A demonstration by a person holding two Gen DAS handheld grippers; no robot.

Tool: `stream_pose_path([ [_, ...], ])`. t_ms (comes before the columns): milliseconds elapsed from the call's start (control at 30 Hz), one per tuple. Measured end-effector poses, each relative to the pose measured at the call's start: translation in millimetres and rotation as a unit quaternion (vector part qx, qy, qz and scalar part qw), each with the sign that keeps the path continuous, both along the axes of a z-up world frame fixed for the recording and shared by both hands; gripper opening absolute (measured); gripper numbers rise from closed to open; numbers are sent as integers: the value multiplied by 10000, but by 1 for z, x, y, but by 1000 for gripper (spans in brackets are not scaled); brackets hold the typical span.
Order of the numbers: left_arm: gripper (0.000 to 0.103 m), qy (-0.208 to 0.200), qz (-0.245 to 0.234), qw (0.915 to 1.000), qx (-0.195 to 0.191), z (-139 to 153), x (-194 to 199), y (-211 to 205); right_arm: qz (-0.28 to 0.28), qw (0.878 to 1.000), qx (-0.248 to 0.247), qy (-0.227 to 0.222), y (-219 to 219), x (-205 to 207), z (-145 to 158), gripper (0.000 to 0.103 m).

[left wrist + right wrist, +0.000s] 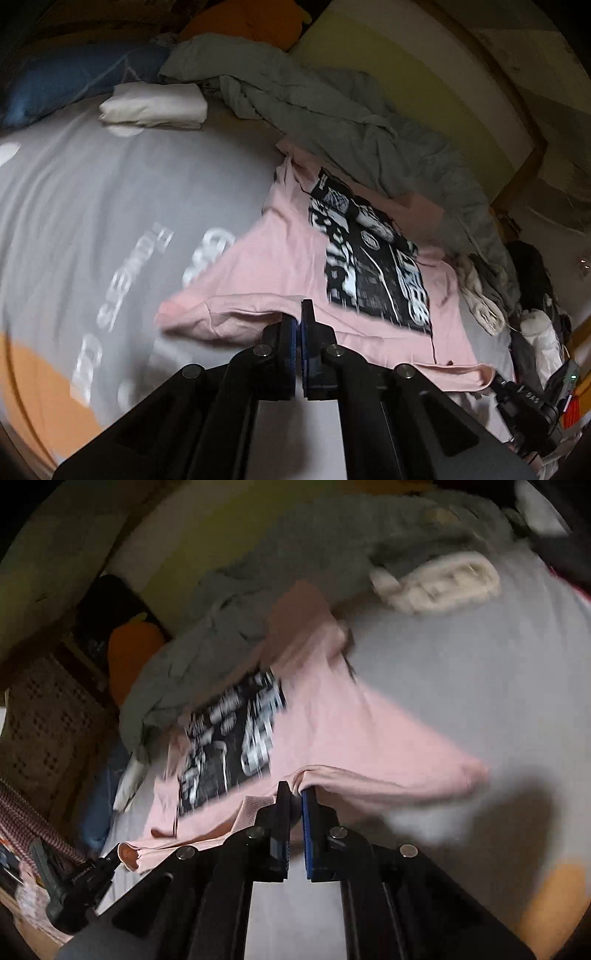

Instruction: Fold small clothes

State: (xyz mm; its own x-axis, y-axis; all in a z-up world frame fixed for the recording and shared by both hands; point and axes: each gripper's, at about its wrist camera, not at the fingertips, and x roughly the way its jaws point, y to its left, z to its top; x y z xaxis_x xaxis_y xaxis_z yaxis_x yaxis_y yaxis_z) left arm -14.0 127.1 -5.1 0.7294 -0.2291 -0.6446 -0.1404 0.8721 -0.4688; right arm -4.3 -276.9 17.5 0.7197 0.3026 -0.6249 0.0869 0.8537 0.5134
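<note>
Jaws first: the left gripper (300, 314) is pinched tight, its two black fingers pressed together on the near hem of the pink T-shirt (280, 266), with the fabric edge bunching just above the tips. In the other view the right gripper (295, 794) also clamps the pink T-shirt (332, 731); a narrow slit stands between its fingers and a fold of pink cloth is nipped at their tips. Each gripper shows in the other's picture too, at about 4 o'clock from the left wrist and at about 8 o'clock from the right wrist, holding the far end of the same hem.

The shirt hangs stretched between the two grips over a grey bedsheet (92, 192), its black-and-white print (369, 258) facing up. A folded white garment (155, 107) lies on the sheet at 11 o'clock in the left view. A rumpled grey-green garment (314, 96) spreads from 12 to 3 o'clock, covering the shirt's far edge.

A brown lattice basket (48, 716) stands at 9 o'clock in the right view; its contents cannot be seen. A pale crumpled item (439, 583) at 1 o'clock there is too blurred to name. White lettering on the sheet is smeared by motion.
</note>
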Motion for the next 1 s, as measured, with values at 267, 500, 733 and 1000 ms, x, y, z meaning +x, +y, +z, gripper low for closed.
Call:
stream_pose_path([
  [267,1,250,-156,9964,789,15,138,-21,383,9979,-514,-17,12,153,23,5],
  [500,7,857,-451,9890,1119,-28,211,-27,532,9952,-697,445,9,216,-11,7],
  [733,63,351,-396,9898,1322,-11,179,-6,586,9932,-18,1002,-27,215,-17,83],
  [1000,69,750,58,9943,755,-21,116,32,-132,9881,-1233,906,-49,136,15,83],
])
